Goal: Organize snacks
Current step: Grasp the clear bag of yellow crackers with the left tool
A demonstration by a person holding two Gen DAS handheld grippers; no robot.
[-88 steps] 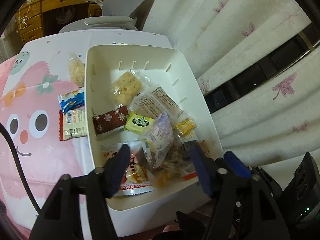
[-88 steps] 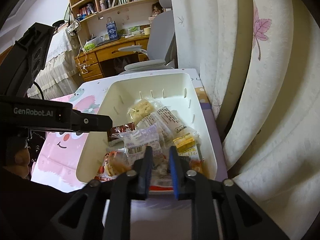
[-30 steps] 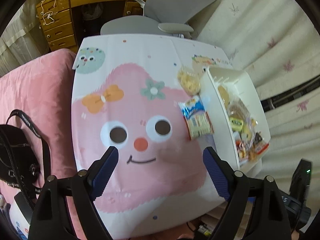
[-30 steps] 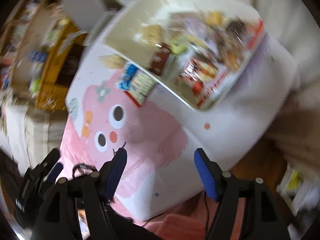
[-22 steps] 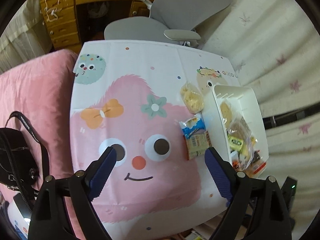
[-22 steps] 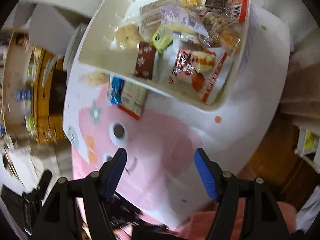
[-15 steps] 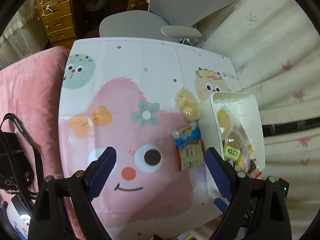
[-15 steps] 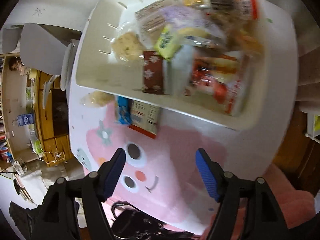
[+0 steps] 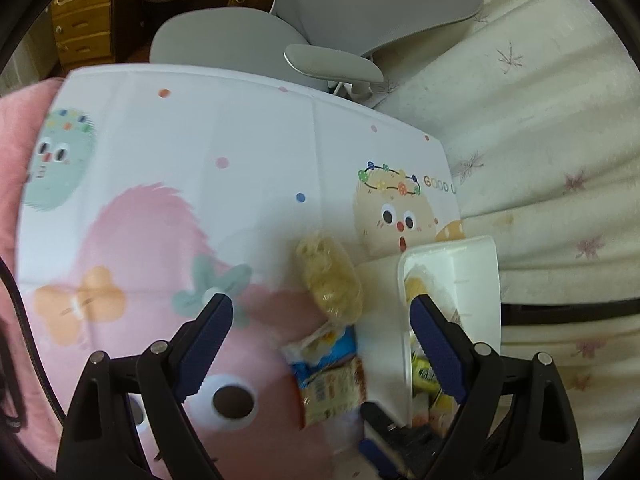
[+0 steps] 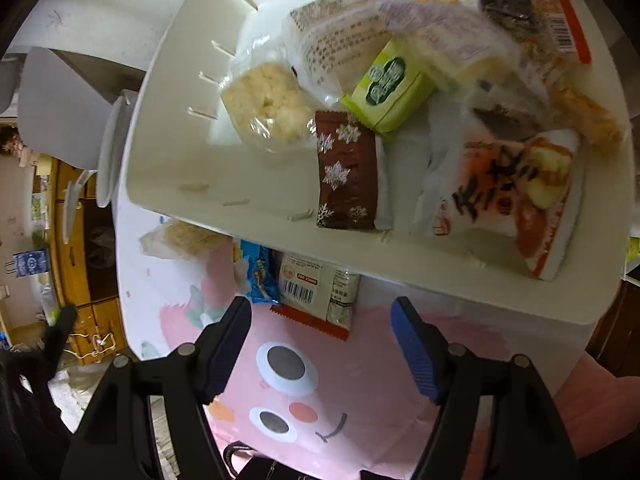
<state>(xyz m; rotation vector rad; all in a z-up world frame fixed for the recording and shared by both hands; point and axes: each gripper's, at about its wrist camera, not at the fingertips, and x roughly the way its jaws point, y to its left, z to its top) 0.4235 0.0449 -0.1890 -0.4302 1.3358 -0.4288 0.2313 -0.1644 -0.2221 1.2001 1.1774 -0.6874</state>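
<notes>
Snacks are split between two places: most sit piled in the white bin [image 10: 168, 184] at the bench's edge by the curtain, among them a brown snowflake bar [image 10: 347, 172], a green packet [image 10: 390, 86] and a rice cracker [image 10: 264, 104]. Three lie outside, just beside the bin's long wall on the cartoon tablecloth [image 9: 168, 152]: a clear-wrapped puffed cake [image 9: 330, 276], a blue packet [image 9: 326, 344] and a barcode packet [image 10: 314, 288] touching it.

Your left tongs [image 9: 320, 344] are spread wide and empty above those strays, and your right tongs [image 10: 320, 332] are likewise spread and empty with the barcode packet just ahead of the tips. That reads as lining up for the loose ones, since they are what is left to bin.

Three seconds back both tongs were low over the bin, the right pair nearly pinched together among the wrappers. Since then you have pulled up and away and swung both views over the tablecloth; the right pair has opened. In the last half second the left came lower toward the puffed cake. The packets themselves have not shifted.
</notes>
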